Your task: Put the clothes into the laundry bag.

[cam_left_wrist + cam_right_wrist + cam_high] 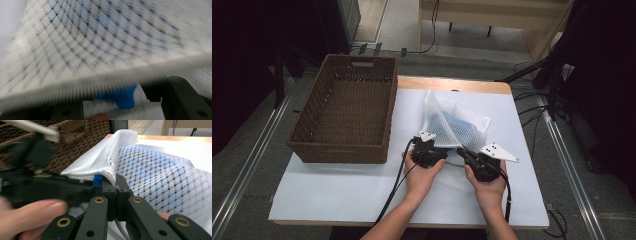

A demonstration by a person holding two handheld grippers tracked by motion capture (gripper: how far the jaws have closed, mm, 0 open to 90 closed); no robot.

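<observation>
- Left of frame: wicker basket (343, 110), long axis running toward the top of the high view.
- Centre: white mesh bag (455, 122) on the table (337, 192), long axis slanting from lower left to upper right, its raised edge at the lower end.
- Lower centre: left gripper (435, 146), jaws partly apart at the bag's edge; whether they pinch it cannot be told.
- Lower right: right gripper (116, 191), jaws clamped on the bag's hem.
</observation>
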